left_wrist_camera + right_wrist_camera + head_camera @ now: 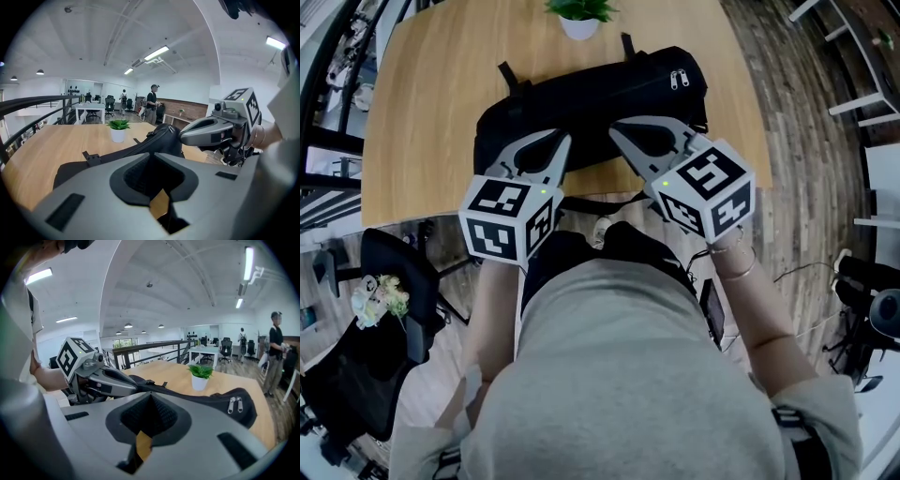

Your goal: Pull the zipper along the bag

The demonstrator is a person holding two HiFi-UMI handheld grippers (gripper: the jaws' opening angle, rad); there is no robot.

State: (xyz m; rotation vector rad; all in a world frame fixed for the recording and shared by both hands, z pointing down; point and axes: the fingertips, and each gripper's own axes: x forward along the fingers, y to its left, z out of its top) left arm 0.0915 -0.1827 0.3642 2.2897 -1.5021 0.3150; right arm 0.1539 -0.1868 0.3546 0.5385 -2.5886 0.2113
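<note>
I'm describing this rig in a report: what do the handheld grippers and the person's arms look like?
The left gripper and right gripper are light grey, with curved jaws around a teardrop opening and dark ribbed pads. Each carries a white cube with black square markers and a green light. The person wears a grey short-sleeved top and a thin bracelet.

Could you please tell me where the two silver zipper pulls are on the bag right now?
In the head view the zipper pulls sit at the right end of the black bag, to the right of the potted plant.
</note>
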